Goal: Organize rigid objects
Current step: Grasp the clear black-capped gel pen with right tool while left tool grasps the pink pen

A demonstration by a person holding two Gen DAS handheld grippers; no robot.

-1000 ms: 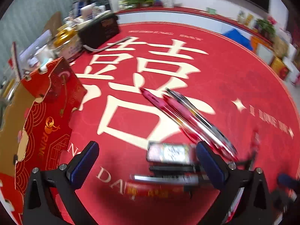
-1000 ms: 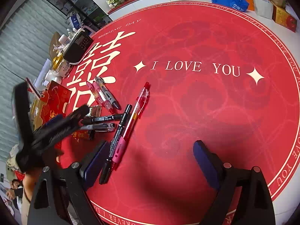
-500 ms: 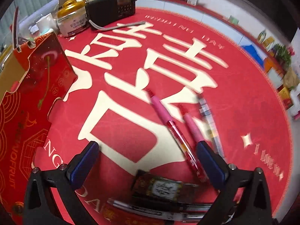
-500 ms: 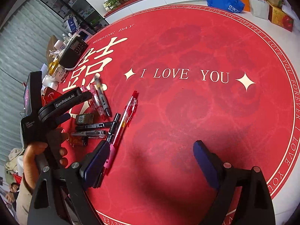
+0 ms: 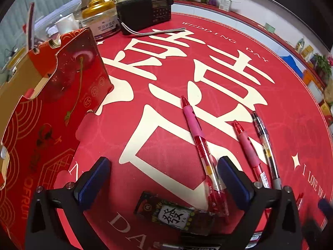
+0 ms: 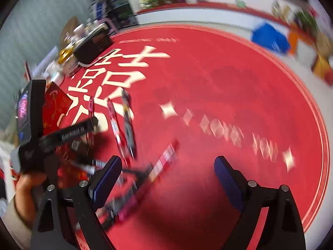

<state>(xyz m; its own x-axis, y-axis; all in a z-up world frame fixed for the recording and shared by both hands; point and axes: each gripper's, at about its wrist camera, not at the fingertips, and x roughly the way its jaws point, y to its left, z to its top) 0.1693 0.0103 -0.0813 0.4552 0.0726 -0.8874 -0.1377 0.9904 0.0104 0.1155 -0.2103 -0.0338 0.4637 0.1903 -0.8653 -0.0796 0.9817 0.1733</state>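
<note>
My left gripper (image 5: 162, 179) is open and empty above the red mat. A pink and red pen (image 5: 199, 145) lies just inside its right finger (image 5: 233, 185). Two more pens, a pink one (image 5: 248, 152) and a clear black one (image 5: 265, 148), lie to the right of that finger. A dark mahjong-print box (image 5: 174, 212) lies below the gap, with more pens at the bottom edge. My right gripper (image 6: 166, 179) is open and empty; the view is blurred. A red pen (image 6: 164, 162) and a black marker (image 6: 124, 200) lie near its left finger (image 6: 106, 181).
A red cardboard gift box (image 5: 52, 108) stands open at the left. A black radio (image 5: 145, 10), a jar (image 5: 100, 18) and cups crowd the far left edge of the mat. The left gripper with its hand (image 6: 37, 145) shows in the right wrist view.
The left gripper has drawn back slightly, so the pens and box sit higher between its fingers. The right gripper has swung fast toward the pens; its view is now blurred.
</note>
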